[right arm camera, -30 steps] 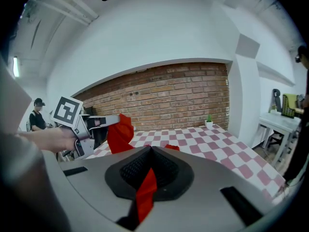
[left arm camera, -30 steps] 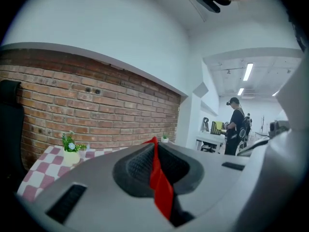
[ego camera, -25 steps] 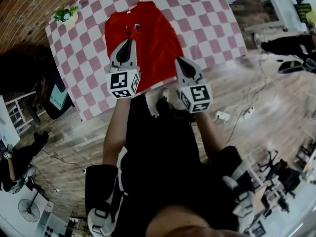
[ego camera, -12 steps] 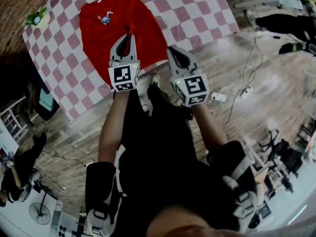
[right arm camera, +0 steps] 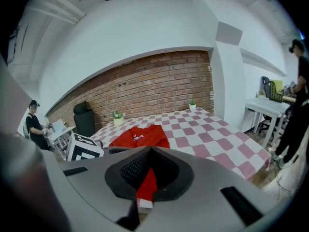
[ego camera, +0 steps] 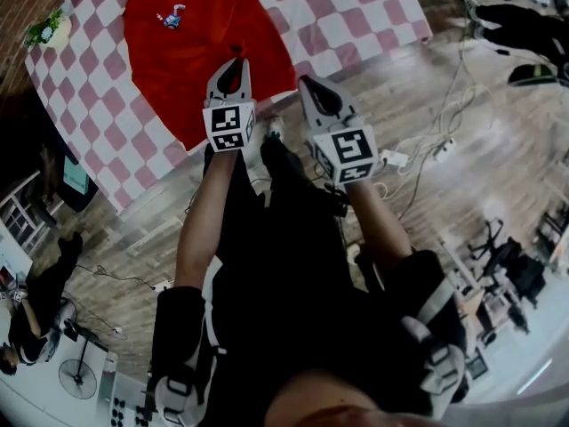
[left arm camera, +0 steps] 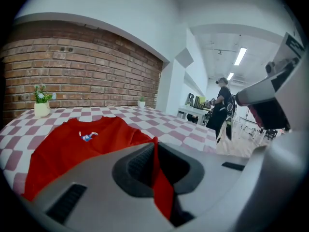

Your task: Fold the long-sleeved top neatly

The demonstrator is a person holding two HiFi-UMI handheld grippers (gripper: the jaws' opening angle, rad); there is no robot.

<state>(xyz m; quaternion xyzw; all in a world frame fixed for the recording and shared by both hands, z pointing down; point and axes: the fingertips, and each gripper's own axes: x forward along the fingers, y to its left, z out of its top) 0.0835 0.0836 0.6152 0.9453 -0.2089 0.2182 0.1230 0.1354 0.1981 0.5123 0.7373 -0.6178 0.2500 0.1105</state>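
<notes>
Checked tablecloth [ego camera: 356, 16] held the red top [ego camera: 196, 69], hem at its near edge beside open floor [ego camera: 444, 203] — only the gripper views showed us the left gripper [left arm camera: 155, 144] and right gripper [right arm camera: 150, 153] each pinching that red cloth.

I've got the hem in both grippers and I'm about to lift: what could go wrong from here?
The right gripper pinches only a narrow tip of the red top, so it may slip out. The top lies at the near edge of the table; a pull toward you could drag it off.
</notes>
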